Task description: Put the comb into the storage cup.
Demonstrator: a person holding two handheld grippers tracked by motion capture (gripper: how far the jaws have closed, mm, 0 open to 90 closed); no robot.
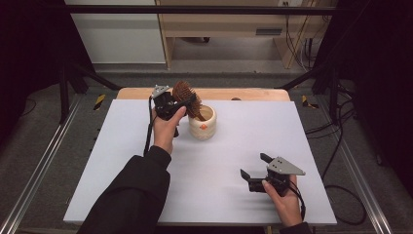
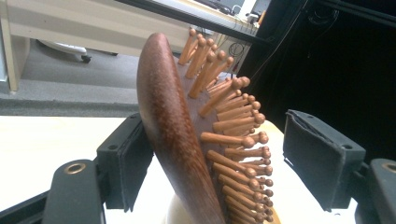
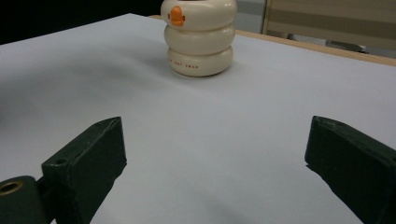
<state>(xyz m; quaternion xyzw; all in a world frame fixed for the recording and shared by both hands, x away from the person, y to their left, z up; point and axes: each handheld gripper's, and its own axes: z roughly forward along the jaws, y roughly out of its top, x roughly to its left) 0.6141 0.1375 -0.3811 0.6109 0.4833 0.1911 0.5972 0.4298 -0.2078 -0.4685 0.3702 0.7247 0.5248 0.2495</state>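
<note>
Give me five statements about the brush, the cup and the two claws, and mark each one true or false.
1. The brush stands between the left claw's jaws. True.
2. The cup lies on its side. False: it stands upright on the table.
3. The right claw is shut on the cup. False: it is open, holds nothing and is apart from the cup.
4. The brush's handle end points down into the cup. True.
5. The cup is blue. False: it is cream with an orange mark.
</note>
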